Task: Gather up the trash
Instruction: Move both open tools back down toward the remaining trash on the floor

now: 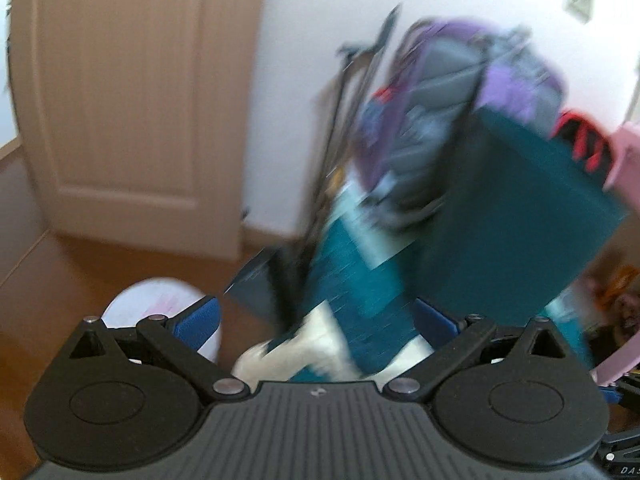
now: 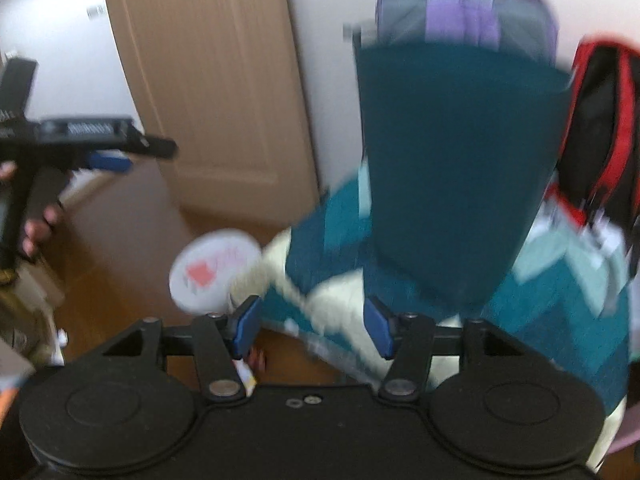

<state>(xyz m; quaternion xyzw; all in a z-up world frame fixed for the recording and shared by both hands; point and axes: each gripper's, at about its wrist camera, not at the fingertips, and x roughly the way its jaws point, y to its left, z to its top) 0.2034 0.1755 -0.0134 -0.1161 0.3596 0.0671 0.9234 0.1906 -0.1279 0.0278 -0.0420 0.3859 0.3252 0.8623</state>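
Soft daylight, heavy motion blur, fisheye-curved edges

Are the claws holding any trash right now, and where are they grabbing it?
No. The left claw and the right claw are both open with nothing pinched between the blue pads. The round white bin sits on the floor ahead.

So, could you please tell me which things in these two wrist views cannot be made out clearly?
- Left wrist view: motion blur smears the purple backpack and teal bin; the contents cannot be made out.
- White round container: partly hidden behind the left gripper.
- Right wrist view: the print on the container is blurred and unreadable.
- Small scrap under the right gripper: mostly hidden by a finger; type unclear.
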